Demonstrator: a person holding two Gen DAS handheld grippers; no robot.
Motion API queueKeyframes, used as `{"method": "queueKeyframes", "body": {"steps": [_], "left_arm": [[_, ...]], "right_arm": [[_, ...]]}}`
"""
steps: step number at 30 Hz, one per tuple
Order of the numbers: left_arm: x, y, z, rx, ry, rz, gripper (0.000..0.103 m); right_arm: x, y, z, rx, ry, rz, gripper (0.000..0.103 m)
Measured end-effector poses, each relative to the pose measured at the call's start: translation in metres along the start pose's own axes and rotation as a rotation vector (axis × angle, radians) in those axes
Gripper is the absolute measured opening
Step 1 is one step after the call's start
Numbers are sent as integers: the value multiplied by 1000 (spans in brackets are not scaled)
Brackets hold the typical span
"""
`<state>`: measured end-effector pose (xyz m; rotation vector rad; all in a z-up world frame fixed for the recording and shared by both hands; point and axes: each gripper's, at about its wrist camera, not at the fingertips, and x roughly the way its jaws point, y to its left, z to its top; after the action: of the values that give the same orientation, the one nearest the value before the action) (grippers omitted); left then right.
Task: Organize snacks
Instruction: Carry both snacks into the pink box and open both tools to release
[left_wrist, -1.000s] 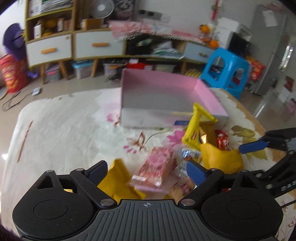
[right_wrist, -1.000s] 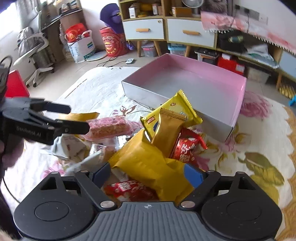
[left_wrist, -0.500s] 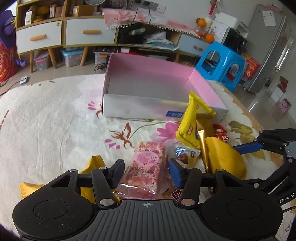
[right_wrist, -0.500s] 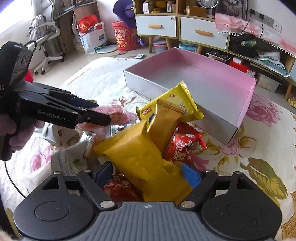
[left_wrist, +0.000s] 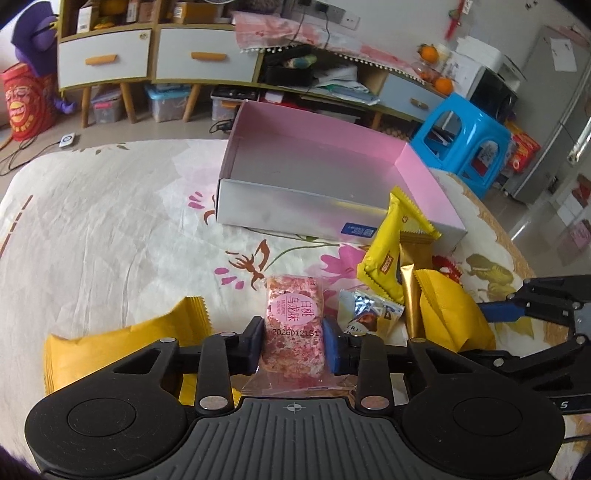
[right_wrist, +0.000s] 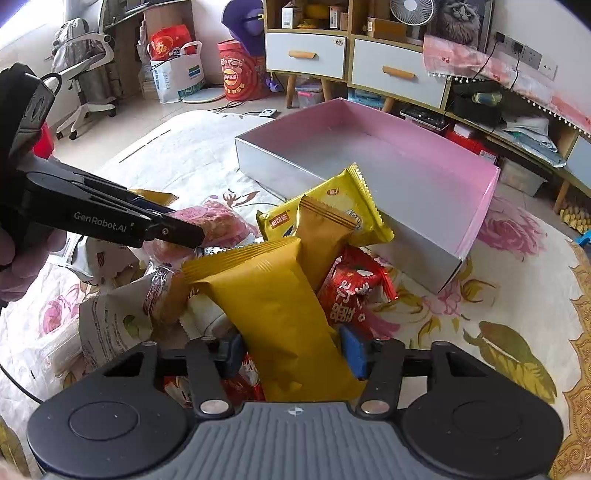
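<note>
- The left gripper (left_wrist: 293, 345) is clamped on a pink snack (left_wrist: 294, 325), one pad pressed to each long side of its clear wrapper, which carries a round pink label.
- From the right wrist view the same left gripper (right_wrist: 184, 230) reaches in from the left, its tips closed over the pink snack (right_wrist: 221, 221) above the pile.
- The right gripper (right_wrist: 291, 350) grips a long mustard packet (right_wrist: 280, 314) near its lower end, a blue pad against each edge; the packet leans up and away over the heap.
- Under and beside that packet lie a red packet (right_wrist: 351, 295), a gold sachet (right_wrist: 321, 236) and a yellow bag (right_wrist: 332, 210), all overlapping.
- The yellow bag rests against the near wall of the box (right_wrist: 369, 162), a pink-lined tray with silver outer walls; only bare floor shows in it.
- In the left wrist view the box (left_wrist: 295, 206) sits ahead on the floral cloth (left_wrist: 110, 229), just behind the snack pile.
- A second mustard packet (left_wrist: 122, 343) lies flat on the cloth to the left of the left gripper, apart from the pile.
- A silver-blue wrapper (left_wrist: 369, 314) lies just right of the pink snack.
- The right gripper (left_wrist: 517, 310) shows at the right edge of the left wrist view, beside the mustard packet (left_wrist: 450, 314).
</note>
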<state>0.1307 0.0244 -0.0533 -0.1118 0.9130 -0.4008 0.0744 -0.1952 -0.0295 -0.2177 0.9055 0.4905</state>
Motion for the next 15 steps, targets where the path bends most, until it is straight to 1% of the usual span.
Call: {"method": "queueKeyframes", "body": {"steps": [7, 12, 15], "left_arm": [[-10, -7, 3, -3, -32, 17, 30], [-22, -10, 9, -24, -72, 27, 30], [-28, -14, 15, -30, -99, 48, 30]], "right_arm": [[-7, -5, 7, 42, -22, 22, 40], [-14, -6, 12, 71, -48, 10, 38], [-18, -8, 15, 99, -68, -7, 38]]}}
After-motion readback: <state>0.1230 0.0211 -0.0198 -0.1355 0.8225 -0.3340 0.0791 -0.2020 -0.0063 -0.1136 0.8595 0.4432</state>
